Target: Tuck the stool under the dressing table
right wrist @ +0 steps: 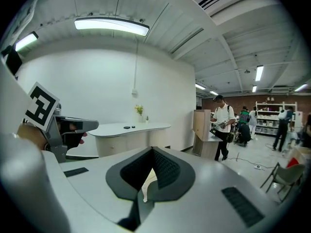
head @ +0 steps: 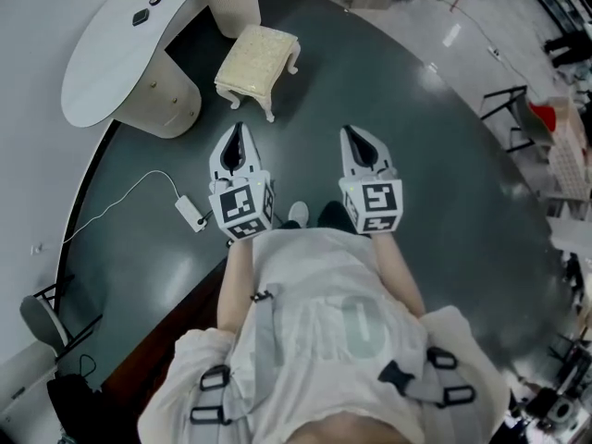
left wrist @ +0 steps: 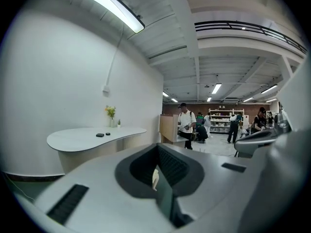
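Far left: dressing table (head: 111,58), smooth matte white, kidney-shaped top on a rounded cream drawer pedestal with small knobs. Two small dark flat items (head: 141,17) lie on the top. In the left gripper view a small vase of yellow flowers (left wrist: 111,113) stands at the back of the top, by the plain white wall.

Below it on the floor: thin white cable running to a white rectangular adapter block (head: 191,213). The floor (head: 444,202) is dark grey-green, glossy, with a curved edge.

Stool (head: 257,58): cream, square padded seat with a nubby fabric look, curved carved legs. It stands on the dark floor just in front of the gap between the table's two supports, out from under the top, close to the pedestal.

Left gripper (head: 240,133): white hard-plastic shell, pointed, dark ribbed cavity behind the tips, marker cube at the rear. Its jaws are together with nothing held; only a cream sliver of the stool shows past the seam. It is apart from the stool and aimed toward it.

Right gripper (head: 352,135): same shell and ribbed pads, jaws pressed together, empty, beside the left one and farther from the stool.

Far right: black thin-tube metal frames (head: 504,109) on a pale glossy floor.
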